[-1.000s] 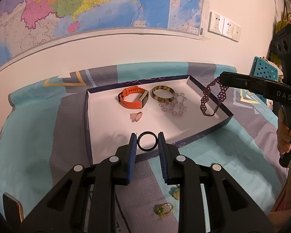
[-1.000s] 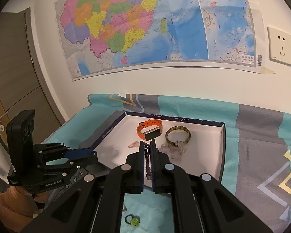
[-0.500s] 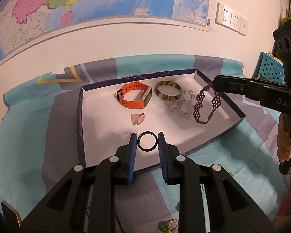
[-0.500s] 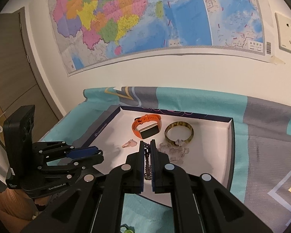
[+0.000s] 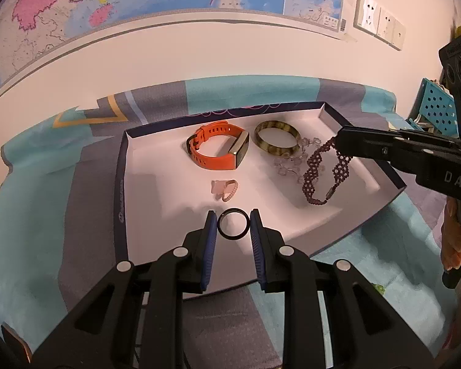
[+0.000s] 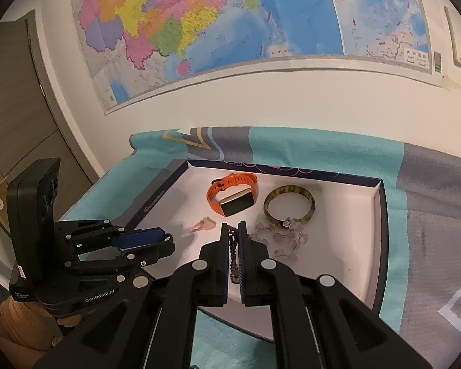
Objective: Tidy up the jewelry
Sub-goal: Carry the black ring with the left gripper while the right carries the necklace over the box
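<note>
A white tray with a dark blue rim (image 5: 121, 184) (image 6: 379, 215) lies on the bed. In it are an orange smartwatch (image 5: 218, 149) (image 6: 233, 195), a brown-green bangle (image 5: 276, 141) (image 6: 289, 204), a clear bead bracelet (image 5: 287, 166) (image 6: 279, 235) and a small pink ring (image 5: 224, 189) (image 6: 202, 225). My left gripper (image 5: 233, 229) is shut on a black ring (image 5: 233, 228) above the tray's front part. My right gripper (image 6: 234, 230) is shut on a dark purple beaded bracelet (image 5: 322, 175) (image 6: 234, 252), which hangs down onto the tray's right part.
The bed has a teal and grey cover (image 5: 40, 215). A wall with a map (image 6: 230, 30) and sockets (image 5: 378, 24) is behind. A teal perforated basket (image 5: 433, 107) stands at the right. A small green piece (image 5: 378, 287) lies on the cover right of the tray.
Both grippers have moved forward over the tray. The purple bracelet has come lower and its end now rests on the tray floor. The black ring stays gripped.
</note>
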Tool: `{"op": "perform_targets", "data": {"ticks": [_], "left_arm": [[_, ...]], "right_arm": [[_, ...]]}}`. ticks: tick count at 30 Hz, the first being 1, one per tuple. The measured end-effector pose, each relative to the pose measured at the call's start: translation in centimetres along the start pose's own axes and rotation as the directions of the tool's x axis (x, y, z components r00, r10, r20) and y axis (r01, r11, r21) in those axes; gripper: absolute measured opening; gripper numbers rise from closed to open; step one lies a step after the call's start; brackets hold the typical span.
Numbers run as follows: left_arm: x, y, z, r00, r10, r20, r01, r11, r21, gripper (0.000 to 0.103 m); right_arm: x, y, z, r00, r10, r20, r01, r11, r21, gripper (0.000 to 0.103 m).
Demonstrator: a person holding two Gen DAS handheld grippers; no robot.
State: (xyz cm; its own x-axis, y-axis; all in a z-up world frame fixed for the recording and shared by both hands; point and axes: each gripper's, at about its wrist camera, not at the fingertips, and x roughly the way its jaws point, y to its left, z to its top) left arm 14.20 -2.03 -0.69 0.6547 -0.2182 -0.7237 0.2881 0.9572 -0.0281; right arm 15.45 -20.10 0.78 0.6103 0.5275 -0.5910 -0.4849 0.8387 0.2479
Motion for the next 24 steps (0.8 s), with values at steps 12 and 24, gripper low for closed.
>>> {"op": "perform_targets", "data": {"ticks": [12,24], "left_arm": [[2.4,0.1,0.6,0.999,0.014,-0.047,-0.015,1.000,-0.008,0.023],[3.1,-0.2,0.2,0.997,0.059,-0.057,-0.059,0.998,0.012,0.023]], "right_arm": [[1.5,-2.4,-0.4,0.998,-0.050,-0.032,0.052,0.997,0.059,0.004],[2.2,-3.5,-1.1,0.993,-0.096,-0.068,0.101,0.992,0.078,0.005]]}}
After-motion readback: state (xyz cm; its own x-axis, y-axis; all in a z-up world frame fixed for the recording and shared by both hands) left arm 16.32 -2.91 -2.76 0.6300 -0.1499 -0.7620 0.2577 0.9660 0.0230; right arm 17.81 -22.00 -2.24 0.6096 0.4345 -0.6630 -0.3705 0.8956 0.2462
